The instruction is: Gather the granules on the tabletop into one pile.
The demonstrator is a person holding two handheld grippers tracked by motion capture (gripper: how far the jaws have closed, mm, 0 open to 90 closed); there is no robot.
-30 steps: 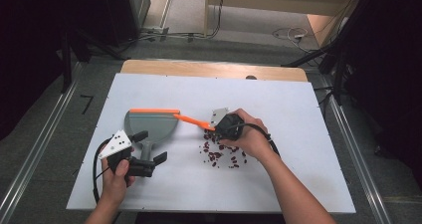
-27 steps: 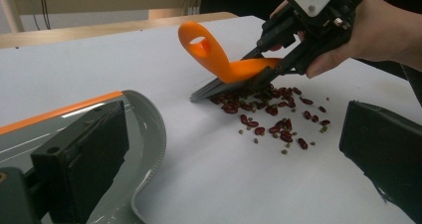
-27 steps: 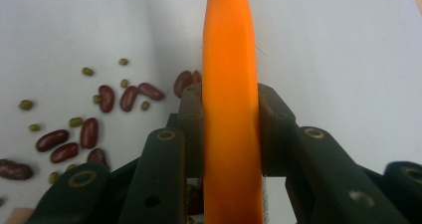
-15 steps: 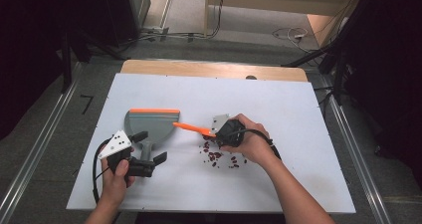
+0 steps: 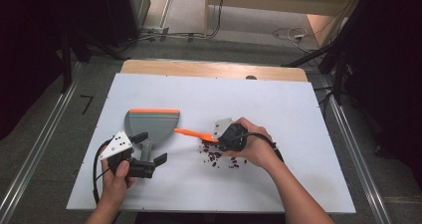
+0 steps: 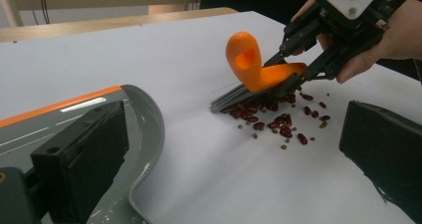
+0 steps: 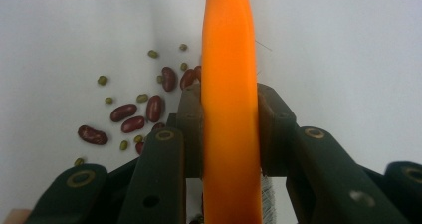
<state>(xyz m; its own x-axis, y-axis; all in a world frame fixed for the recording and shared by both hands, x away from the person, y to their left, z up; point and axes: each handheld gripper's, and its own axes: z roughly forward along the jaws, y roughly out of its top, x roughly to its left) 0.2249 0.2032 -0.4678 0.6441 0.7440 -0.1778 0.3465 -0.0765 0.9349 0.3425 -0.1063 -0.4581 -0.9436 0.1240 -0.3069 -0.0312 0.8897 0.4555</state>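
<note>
Orange plastic brush handle (image 7: 230,109) is pinched tight in my right gripper (image 5: 230,137), grey bristles (image 6: 234,95) down against the little pile of dark red beans and small green ones (image 6: 281,122) on the white tabletop (image 5: 278,104). My left gripper (image 5: 148,159) sits with jaws spread either side of the handle of the grey dustpan with the orange lip (image 5: 152,122), just left of the pile.

We find no readable text, label, brand, number or sign on any surface in these views.
</note>
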